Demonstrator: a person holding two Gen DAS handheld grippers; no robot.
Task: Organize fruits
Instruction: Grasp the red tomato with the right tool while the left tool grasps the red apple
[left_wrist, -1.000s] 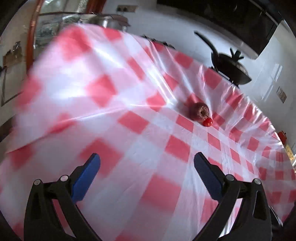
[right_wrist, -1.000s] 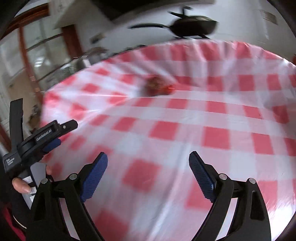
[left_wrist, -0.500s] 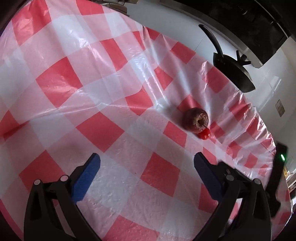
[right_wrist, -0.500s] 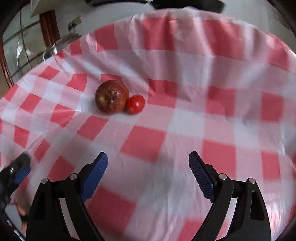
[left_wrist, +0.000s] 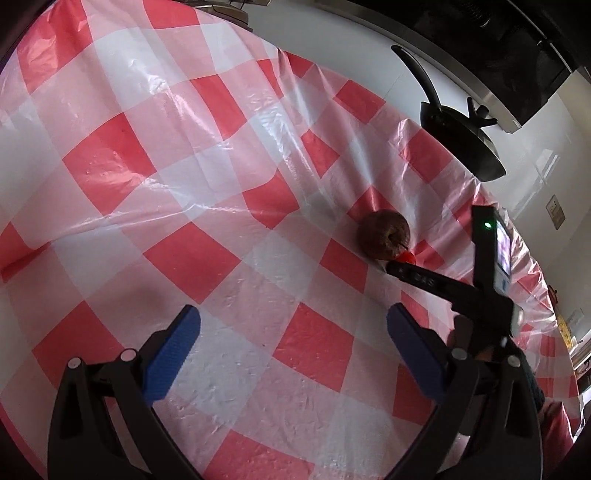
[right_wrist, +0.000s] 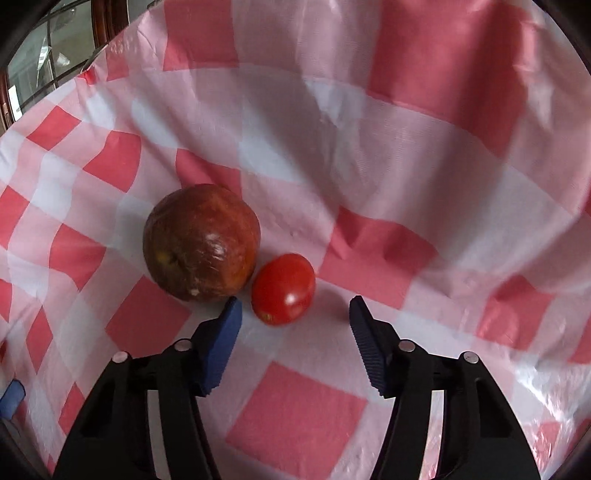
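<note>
My right hand-held gripper (right_wrist: 295, 308) has closed in on the tomato (right_wrist: 283, 288) beside the apple (right_wrist: 201, 243), jaws wide; pickup imminent.

Little can be read here. In the left wrist view, the black arm of the right gripper (left_wrist: 436, 282) carries pale raised letters that look like "DAS", with a character or two before them too faint to make out. A small plate on the wall (left_wrist: 555, 216) at the far right is too small to read. The right wrist view shows no text at all.
</note>
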